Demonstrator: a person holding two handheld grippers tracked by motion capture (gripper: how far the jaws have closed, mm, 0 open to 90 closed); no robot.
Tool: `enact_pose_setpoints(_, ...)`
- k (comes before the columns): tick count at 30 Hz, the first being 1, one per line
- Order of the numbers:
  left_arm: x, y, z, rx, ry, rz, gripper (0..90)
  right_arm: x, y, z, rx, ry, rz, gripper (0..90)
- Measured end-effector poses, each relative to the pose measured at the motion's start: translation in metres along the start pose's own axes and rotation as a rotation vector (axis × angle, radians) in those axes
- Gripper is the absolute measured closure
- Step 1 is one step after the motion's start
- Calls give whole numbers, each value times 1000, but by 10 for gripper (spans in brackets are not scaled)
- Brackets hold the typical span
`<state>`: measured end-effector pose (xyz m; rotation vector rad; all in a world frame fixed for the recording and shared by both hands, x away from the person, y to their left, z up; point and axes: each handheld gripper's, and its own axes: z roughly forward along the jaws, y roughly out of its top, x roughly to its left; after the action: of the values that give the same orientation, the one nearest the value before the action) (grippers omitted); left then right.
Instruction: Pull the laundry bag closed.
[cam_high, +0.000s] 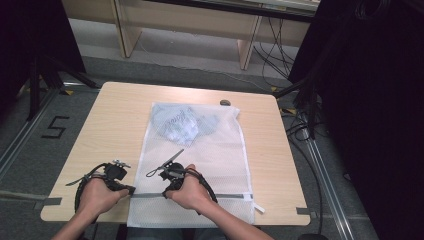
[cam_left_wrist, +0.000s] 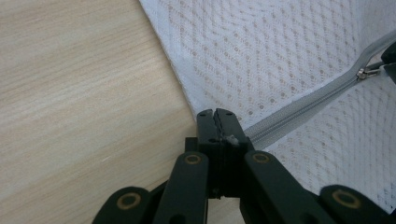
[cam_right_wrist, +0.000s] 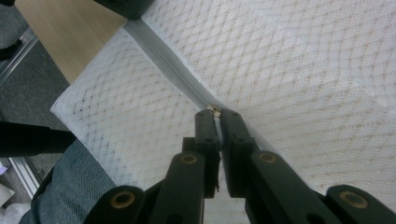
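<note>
At the near end of the grey zipper (cam_high: 192, 195), the two grippers work side by side. The left gripper (cam_left_wrist: 218, 122) is clenched on the zipper's end, right where the mesh laundry bag (cam_high: 220, 150) meets its left edge; its jaws stand pressed together with a scrap of tape between them. A little way along the zipper, the right gripper (cam_right_wrist: 215, 122) is pinched on the small metal zipper pull (cam_right_wrist: 214, 108) (its tip just peeks out from between the jaws).

The bag lies flat on the wooden table (cam_high: 110, 120), its near hem hanging slightly over the table's near edge, and a pale blue garment (cam_high: 182, 122) shows through the mesh at the end far from the zipper. The bag looks light, limp and apt to bunch or slide, so I judge that anchoring the zipper's end while the pull is drawn along is the sensible hold; the mesh itself gives little to grip and may snag. The pull is tiny and smooth and could slip free.

Beyond the zipper, the table top is pale and smooth, offering little friction. A dark small object (cam_high: 225, 102) sits at the table's far edge. Around the table are grey floor, black drapes, cables and a light wooden frame.
</note>
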<state>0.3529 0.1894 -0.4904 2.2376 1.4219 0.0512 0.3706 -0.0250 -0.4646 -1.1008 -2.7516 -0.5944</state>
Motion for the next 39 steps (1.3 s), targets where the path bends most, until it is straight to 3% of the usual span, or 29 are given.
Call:
enact_pose_setpoints(1,0,0,0,-2,-2,-1,894,-1,0,1,7,-15,-4,871)
enact_pose_setpoints(7,1,0,0,-1,-3,3,894,-3,-1,-1,1,-4,-19,872)
enact_pose_setpoints(10,1,0,0,-3,-4,1,894,-5,-2,-2,12,-28,-11,872)
enact_pose_setpoints(13,-1,0,1,-3,-4,-22,894,-5,-2,-4,4,-18,-7,872)
enact_pose_setpoints(24,0,1,0,3,1,3,894,-9,-5,-6,9,-20,16,871)
enact_pose_setpoints(25,0,1,0,4,1,6,894,-11,-6,-6,12,-33,-13,871)
enact_pose_setpoints(30,-1,1,1,-3,0,-5,894,-11,-6,-10,12,-10,9,871)
enact_pose_setpoints(31,1,1,0,10,1,15,894,-12,-7,-10,11,-19,4,871)
enact_pose_setpoints(39,0,1,1,0,1,1,895,-13,-9,-11,11,-18,15,871)
